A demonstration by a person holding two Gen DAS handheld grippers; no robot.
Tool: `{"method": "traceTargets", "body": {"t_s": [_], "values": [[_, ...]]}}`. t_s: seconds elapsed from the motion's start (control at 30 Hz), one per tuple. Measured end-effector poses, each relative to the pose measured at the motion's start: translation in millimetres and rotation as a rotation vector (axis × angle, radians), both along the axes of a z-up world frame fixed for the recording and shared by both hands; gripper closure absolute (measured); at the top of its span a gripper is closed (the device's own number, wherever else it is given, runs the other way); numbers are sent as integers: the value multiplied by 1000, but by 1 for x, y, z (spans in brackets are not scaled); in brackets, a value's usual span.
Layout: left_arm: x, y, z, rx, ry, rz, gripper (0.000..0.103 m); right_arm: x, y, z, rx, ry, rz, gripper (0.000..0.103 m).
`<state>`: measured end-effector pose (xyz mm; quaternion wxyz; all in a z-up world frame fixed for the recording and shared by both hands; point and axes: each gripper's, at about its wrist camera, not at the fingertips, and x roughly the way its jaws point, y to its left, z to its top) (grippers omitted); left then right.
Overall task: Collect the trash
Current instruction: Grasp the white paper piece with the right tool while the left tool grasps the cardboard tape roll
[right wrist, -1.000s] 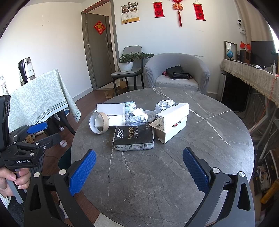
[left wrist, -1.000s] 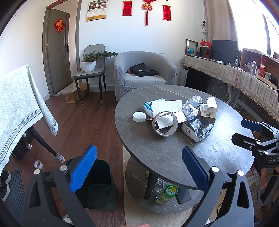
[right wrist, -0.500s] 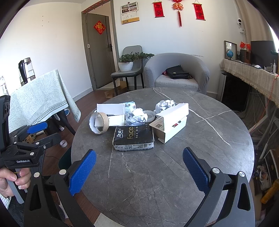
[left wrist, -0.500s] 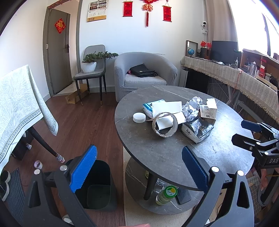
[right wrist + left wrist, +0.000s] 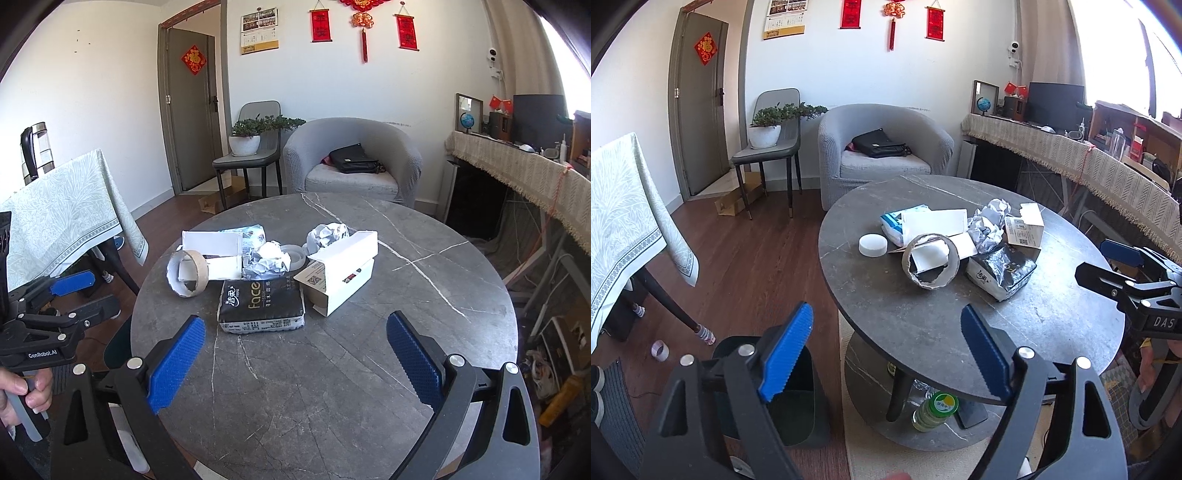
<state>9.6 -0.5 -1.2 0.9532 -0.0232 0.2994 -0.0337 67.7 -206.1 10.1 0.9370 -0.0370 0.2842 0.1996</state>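
Trash lies in a heap on the round grey marble table [image 5: 332, 387]: a cardboard tape ring [image 5: 187, 273] [image 5: 931, 261], a black tissue pack [image 5: 262, 305] [image 5: 1001, 271], an open white carton [image 5: 341, 271] [image 5: 1024, 225], crumpled paper [image 5: 267, 258] [image 5: 990, 221], a white flat box [image 5: 212, 242] and a white round lid [image 5: 873, 244]. A dark bin [image 5: 786, 398] stands on the floor at the table's left. My left gripper [image 5: 886, 350] is open and empty, over the table's near-left edge. My right gripper [image 5: 293, 354] is open and empty, short of the tissue pack.
A grey armchair [image 5: 882, 147] with a black bag, a chair with a potted plant [image 5: 768, 127] and a cloth-covered table [image 5: 624, 229] stand around. A green-capped bottle [image 5: 934, 406] sits on the table's lower shelf. A covered sideboard [image 5: 1071, 155] runs along the right.
Both grippers have stayed open and almost still; the views have hardly shifted. Nothing on the table has moved.
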Motion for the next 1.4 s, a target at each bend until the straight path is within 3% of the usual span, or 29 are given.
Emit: {"method": "traceTargets", "body": {"t_s": [0.3, 0.67, 0.87, 0.93, 1.0, 1.3, 1.4], "values": [[9, -3, 0, -89, 16, -97, 51, 8, 1, -1, 30, 45, 37, 24], [48, 5, -6, -169, 64, -74, 66, 39, -12, -2, 55, 79, 25, 32], [69, 6, -10, -158, 88, -74, 72, 59, -12, -2, 56, 96, 25, 37], [75, 6, -11, -164, 94, -80, 77, 65, -10, -1, 52, 98, 26, 38], [79, 6, -12, -171, 98, -99, 91, 70, -8, -2, 46, 104, 25, 39], [82, 8, -6, -155, 89, -122, 98, 90, 4, -10, -15, 128, -42, 39], [79, 11, -4, -164, 87, -132, 98, 95, 6, -16, -30, 149, -66, 51]]}}
